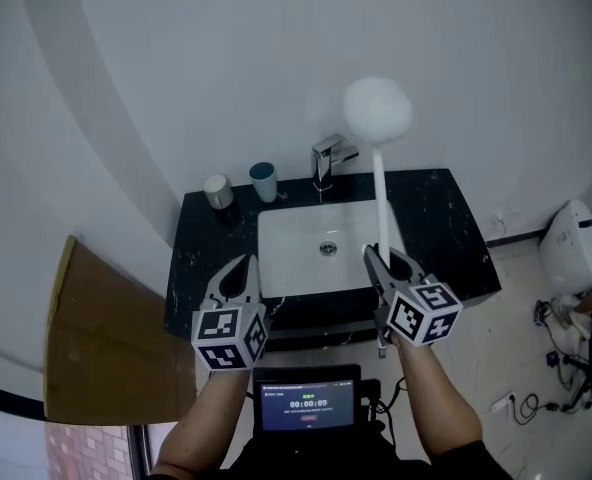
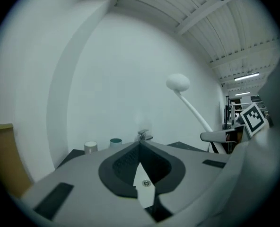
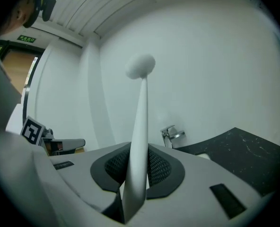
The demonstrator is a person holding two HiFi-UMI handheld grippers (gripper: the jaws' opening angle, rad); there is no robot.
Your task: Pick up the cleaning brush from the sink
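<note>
The cleaning brush (image 1: 379, 168) (image 3: 140, 126) (image 2: 192, 106) is white all over, with a long, slim, straight handle topped by a rounded, bulbous head. It stands almost upright, right of centre in the head view, head uppermost. Its lower handle is pinched in the right claw (image 1: 384, 258). It is lifted out of the white rectangular sink (image 1: 296, 253), which sits mid-frame in the black bench (image 1: 446, 228).
</note>
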